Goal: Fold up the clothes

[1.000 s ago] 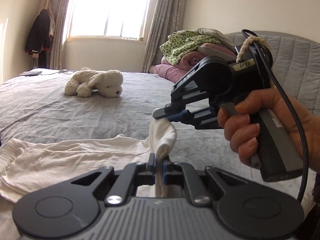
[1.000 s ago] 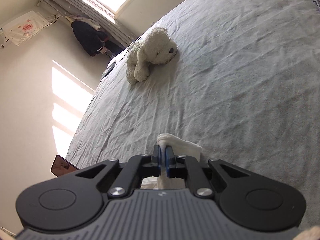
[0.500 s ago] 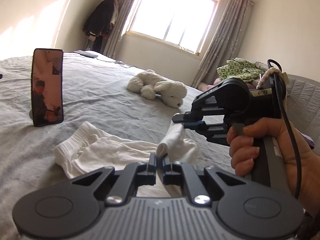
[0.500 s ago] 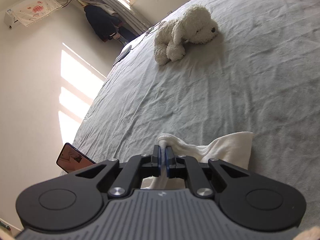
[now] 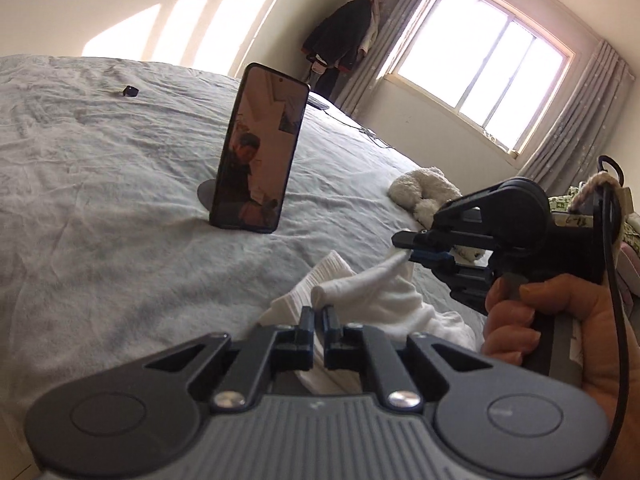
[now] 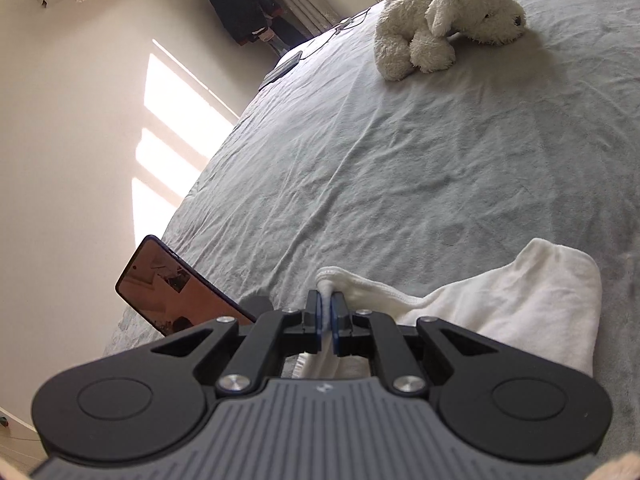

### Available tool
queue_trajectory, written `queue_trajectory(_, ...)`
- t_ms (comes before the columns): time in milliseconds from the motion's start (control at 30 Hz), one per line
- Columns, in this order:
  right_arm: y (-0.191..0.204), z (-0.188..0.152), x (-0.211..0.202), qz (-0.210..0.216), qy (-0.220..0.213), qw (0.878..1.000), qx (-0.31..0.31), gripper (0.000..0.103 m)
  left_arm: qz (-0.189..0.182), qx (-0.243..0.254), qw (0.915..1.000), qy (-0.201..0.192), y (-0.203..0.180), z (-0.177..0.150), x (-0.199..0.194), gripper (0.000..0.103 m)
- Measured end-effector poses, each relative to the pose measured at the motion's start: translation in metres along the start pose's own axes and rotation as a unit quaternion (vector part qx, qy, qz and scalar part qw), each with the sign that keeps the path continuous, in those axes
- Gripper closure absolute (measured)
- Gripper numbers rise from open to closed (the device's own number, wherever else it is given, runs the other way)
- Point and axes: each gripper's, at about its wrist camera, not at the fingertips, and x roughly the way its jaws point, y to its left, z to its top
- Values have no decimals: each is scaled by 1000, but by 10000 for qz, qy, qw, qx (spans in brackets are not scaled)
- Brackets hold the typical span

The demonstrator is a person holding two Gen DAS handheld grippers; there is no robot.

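You have a white garment (image 5: 384,296) pinched in both grippers above the grey bed (image 5: 100,200). Your left gripper (image 5: 319,314) has its fingers closed on a rolled edge of the cloth, which runs up from between the pads toward your other tool. Your right gripper (image 5: 416,249), held in your right hand (image 5: 532,320), sits ahead and to the right in the left wrist view – its blue-tipped fingers are clamped on the far end of that same rolled edge. From the right wrist camera the right gripper (image 6: 328,312) shows a thin fold of white fabric squeezed between its pads, and the rest of the garment (image 6: 520,312) hangs off to the right, spreading onto the bed (image 6: 400,160).

A phone (image 5: 260,152) stands upright on a small round stand on the sheet, just beyond the garment, its dark screen facing you. A white plush dog (image 6: 444,20) lies farther up the bed, well apart from the cloth. Behind it – a bright window (image 5: 484,72) with grey curtains (image 5: 576,128), and dark clothes (image 5: 340,44) hanging in the corner.
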Motion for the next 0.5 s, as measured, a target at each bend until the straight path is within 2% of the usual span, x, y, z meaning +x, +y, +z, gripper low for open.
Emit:
queue_trajectory(200, 2, -5, 18, -72, 141, 9999, -34, 93, 317, -227, 9992, 71, 9, 1, 5, 103)
queue_trajectory(300, 3, -8, 25, -70, 180, 9998, -59, 93, 431, -172, 9989, -61, 8, 0, 2, 101)
queue_trajectory(367, 2, -7, 29, 108, 265, 9996, -25, 92, 462, -42, 9987, -224, 4, -1, -2, 96)
queue_trajectory(433, 1, -6, 32, 294, 348, 9990, 21, 88, 444, 87, 9985, -312, 0, 0, -3, 81)
queue_trajectory(500, 1, -5, 29, 502, 380, 9980, 105, 86, 411, 222, 9981, -407, -3, 1, -3, 75)
